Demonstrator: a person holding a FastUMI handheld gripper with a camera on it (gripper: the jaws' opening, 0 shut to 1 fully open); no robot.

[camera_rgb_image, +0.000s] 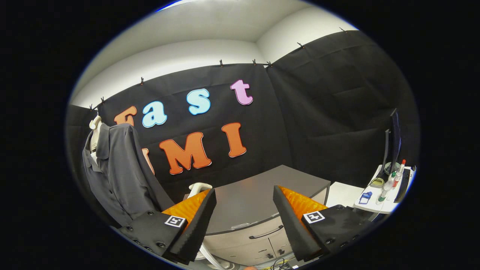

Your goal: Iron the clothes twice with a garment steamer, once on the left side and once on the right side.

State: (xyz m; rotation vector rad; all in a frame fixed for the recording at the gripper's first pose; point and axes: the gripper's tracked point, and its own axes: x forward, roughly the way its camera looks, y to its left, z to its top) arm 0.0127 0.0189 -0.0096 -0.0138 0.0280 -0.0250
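Nothing steamed yet, by the look of it: gripper (244, 213) spread wide and empty, steamer (199, 188) (white handle only) just beyond the left finger, shirt (116, 168) hanging further left, both passes left.

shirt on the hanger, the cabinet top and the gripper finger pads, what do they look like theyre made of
Shirt: soft dark grey fabric, matte, going by its collar and hanging folds.
Cabinet top: smooth grey board, probably laminate, with a faint sheen.
Gripper, open, nothing between its fingers: the finger pads look like black ribbed foam or rubber, on orange, seemingly plastic backing.
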